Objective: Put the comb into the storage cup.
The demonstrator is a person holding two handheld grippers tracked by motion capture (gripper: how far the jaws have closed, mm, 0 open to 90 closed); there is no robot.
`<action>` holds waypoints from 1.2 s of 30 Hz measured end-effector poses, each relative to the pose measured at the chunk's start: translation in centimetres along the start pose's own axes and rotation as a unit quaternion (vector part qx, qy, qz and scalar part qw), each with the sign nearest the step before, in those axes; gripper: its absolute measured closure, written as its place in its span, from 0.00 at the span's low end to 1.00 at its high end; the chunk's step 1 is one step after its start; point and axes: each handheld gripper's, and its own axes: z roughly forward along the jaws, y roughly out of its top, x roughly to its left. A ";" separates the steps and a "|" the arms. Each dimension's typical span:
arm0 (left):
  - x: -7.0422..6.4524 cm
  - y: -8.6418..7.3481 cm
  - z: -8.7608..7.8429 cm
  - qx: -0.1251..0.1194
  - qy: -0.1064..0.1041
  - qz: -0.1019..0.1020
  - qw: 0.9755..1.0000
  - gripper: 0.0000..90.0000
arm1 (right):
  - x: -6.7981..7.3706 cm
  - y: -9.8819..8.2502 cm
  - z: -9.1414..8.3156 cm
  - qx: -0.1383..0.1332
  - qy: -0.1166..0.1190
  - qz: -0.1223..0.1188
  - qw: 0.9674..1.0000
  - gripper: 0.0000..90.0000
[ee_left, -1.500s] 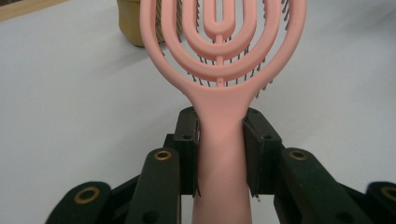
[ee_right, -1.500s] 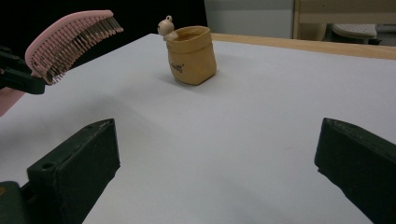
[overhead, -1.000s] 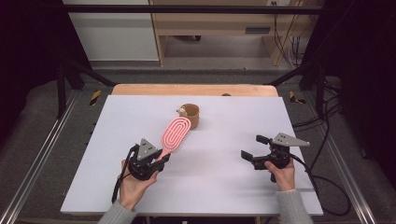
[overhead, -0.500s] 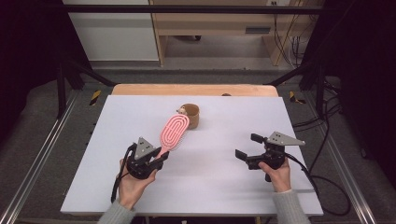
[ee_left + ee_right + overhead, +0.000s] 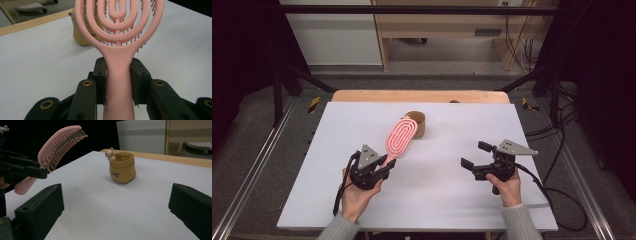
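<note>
My left gripper (image 5: 384, 167) is shut on the handle of a pink vented hairbrush (image 5: 400, 137), which rises off the table and slants toward the back right. In the left gripper view the handle (image 5: 118, 75) sits clamped between both black pads. Behind the brush head stands a small tan sack-shaped cup (image 5: 418, 124) with a little figure on its rim (image 5: 110, 153). My right gripper (image 5: 476, 155) hovers at the right of the table, jaws wide open with nothing between them, pointed toward the cup (image 5: 122, 167) and the brush (image 5: 57, 145).
A white tabletop (image 5: 452, 195) lies under everything, with a wooden strip (image 5: 422, 96) along its far edge. Black frame bars and cables run along the right side (image 5: 557, 150). Beyond the table are a cabinet and a wooden bench.
My right gripper has shifted a little to the left and up. The left gripper and the brush stay where they were.
</note>
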 end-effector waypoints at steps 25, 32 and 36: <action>-1.7 0.4 1.7 -0.011 -0.005 0.006 1.000 0.77 | 2.2 0.9 0.7 -0.011 0.020 0.013 1.000 0.01; -2.4 0.3 2.3 -0.016 -0.012 0.006 1.000 0.77 | 2.7 0.8 1.2 -0.006 0.020 0.017 1.000 0.01; -2.9 0.2 2.6 -0.020 -0.012 0.009 1.000 0.77 | 2.9 0.7 1.5 -0.002 0.021 0.020 1.000 0.01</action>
